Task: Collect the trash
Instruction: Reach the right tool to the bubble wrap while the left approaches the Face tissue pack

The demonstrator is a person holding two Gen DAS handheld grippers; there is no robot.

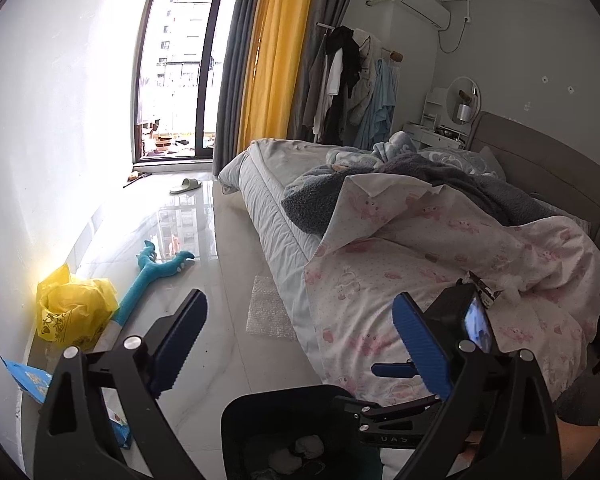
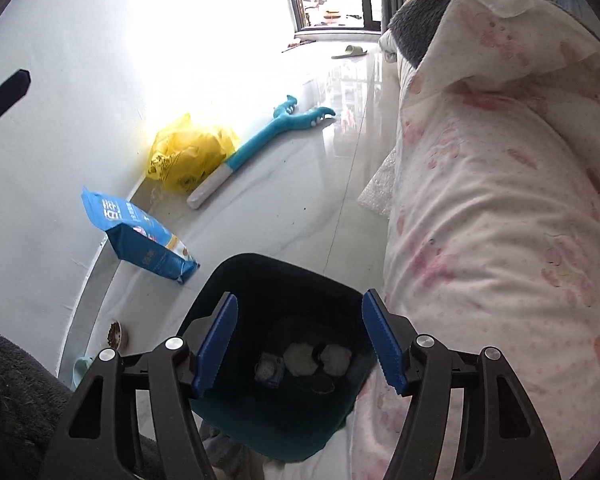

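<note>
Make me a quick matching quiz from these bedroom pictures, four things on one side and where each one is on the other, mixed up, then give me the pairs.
Things:
1. yellow plastic bag
2. bubble wrap sheet
3. slipper
4. white crumpled tissues

Places:
A. inside the dark bin
B. on the floor near the balcony door
C. on the floor against the wall
D. on the floor at the edge of the bed

Pairs: 1-C, 2-D, 3-B, 4-A

Glossy tiled floor (image 2: 300,208), crinkly yellow plastic bag (image 2: 188,156), soft cloth quilt (image 2: 500,208).
</note>
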